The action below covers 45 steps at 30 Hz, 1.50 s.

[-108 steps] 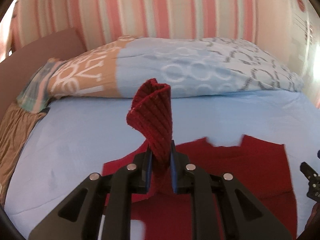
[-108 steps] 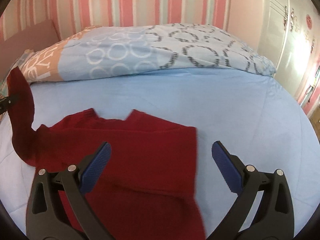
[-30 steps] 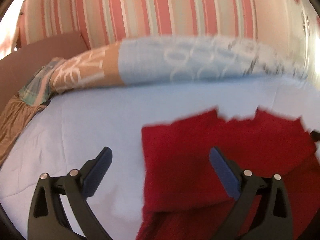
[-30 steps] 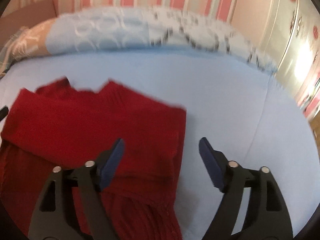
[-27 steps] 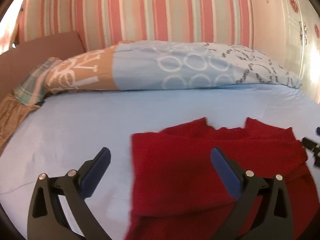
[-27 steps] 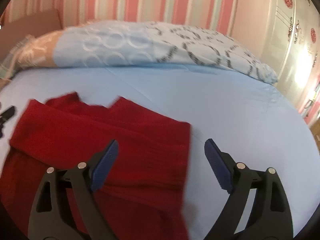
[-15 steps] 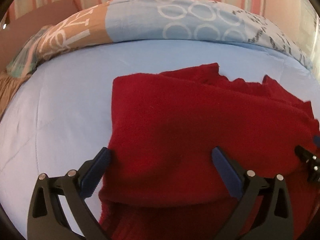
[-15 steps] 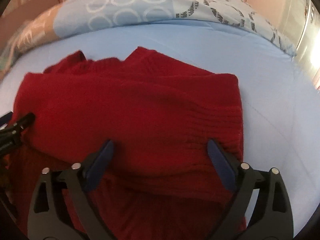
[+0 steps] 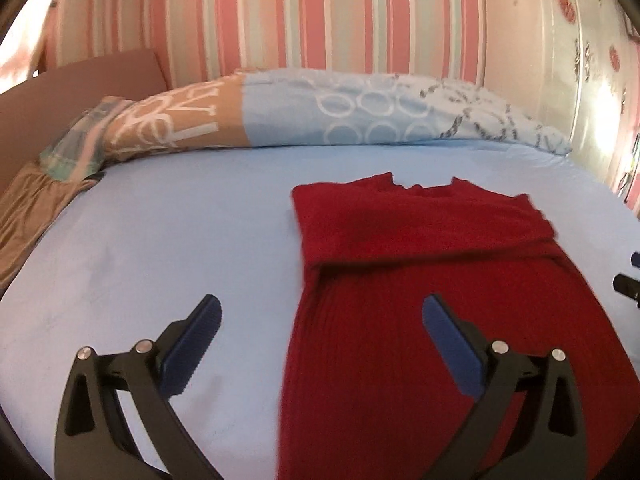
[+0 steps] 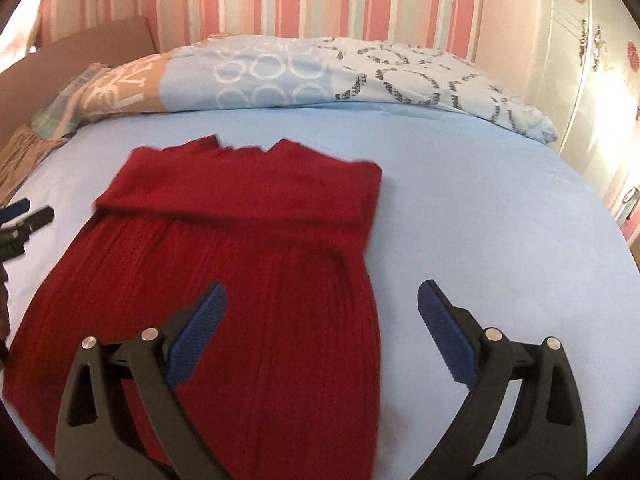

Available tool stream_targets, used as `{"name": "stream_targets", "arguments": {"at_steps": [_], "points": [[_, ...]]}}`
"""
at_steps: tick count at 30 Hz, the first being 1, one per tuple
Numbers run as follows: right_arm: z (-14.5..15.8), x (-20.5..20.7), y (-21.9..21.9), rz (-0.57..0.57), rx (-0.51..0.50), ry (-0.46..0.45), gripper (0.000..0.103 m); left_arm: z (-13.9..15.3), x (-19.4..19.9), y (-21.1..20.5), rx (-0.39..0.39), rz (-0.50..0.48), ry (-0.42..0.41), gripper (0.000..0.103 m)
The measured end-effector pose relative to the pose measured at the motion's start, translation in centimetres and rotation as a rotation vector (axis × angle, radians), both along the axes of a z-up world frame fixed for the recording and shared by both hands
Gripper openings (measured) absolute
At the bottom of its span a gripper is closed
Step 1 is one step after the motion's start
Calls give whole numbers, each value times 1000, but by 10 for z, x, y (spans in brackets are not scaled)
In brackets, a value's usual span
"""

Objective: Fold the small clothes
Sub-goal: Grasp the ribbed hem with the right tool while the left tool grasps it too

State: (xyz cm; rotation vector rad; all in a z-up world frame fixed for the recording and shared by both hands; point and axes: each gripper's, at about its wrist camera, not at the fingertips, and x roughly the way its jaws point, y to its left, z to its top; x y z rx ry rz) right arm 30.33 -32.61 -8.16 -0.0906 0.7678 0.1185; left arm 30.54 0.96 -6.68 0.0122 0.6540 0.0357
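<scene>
Left view: left claw spread and empty over the red sweater mid-bed, right view: right claw wide too, so I'd pinch both bottom corners evenly before folding up.

Dark red ribbed sweater, light blue sheet, blue-and-tan ringed duvet, pink-striped wall, blue gripper pads.

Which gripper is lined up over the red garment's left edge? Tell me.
The left gripper: its open jaws frame the left edge of the red garment, one jaw over the blue sheet. The right gripper frames the right edge.
</scene>
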Motion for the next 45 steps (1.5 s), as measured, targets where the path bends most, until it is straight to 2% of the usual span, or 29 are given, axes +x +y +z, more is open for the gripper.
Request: {"name": "stream_targets", "arguments": {"at_steps": [6, 10, 13, 14, 16, 18, 21, 25, 29, 33, 34, 35, 37, 38, 41, 45], "points": [[-3, -112, -4, -22, 12, -50, 96, 6, -114, 0, -4, 49, -55, 101], [-4, -159, -5, -77, 14, -87, 96, -5, -164, -5, -9, 84, -48, 101], [-7, -175, -4, -96, 14, -76, 95, -17, -191, -8, 24, 97, -53, 101], [-7, -179, -3, -93, 12, -74, 95, -21, -197, -6, 5, 103, -45, 101], [-7, -187, -4, -93, 35, -67, 94, -30, -204, -1, -65, 116, -12, 101], [-12, -190, -8, -98, 64, -53, 93, -34, -207, 2, -89, 131, 5, 101], [-19, -191, -13, -117, 80, -31, 82, -38, -212, 0, -76, 112, 22, 101], [-26, -191, -26, -162, 121, -14, 77, -38, -220, 2, -64, 95, 12, 101], [-35, -186, -33, -159, 148, 19, 70, -34, -222, 8, -66, 106, 3, 101], [-46, -178, -40, -157, 186, 50, 57, -36, -225, 14, -81, 115, 12, 101], [-49, -177, -42, -165, 194, 57, 48, -35, -225, 15, -93, 109, 11, 101], [-51, -176, -44, -165, 204, 62, 35, -36, -226, 16, -109, 104, 12, 101], [-55, -177, -45, -151, 213, 69, 14, -36, -226, 19, -152, 88, 5, 101], [-56, -178, -45, -141, 217, 68, 9, -36, -226, 20, -168, 78, 3, 101], [-56, -182, -46, -123, 222, 51, 9, -33, -228, 19, -178, 37, -21, 101], [-58, -183, -51, -126, 253, 43, 8, -29, -230, 11, -152, -25, -44, 101]]}}
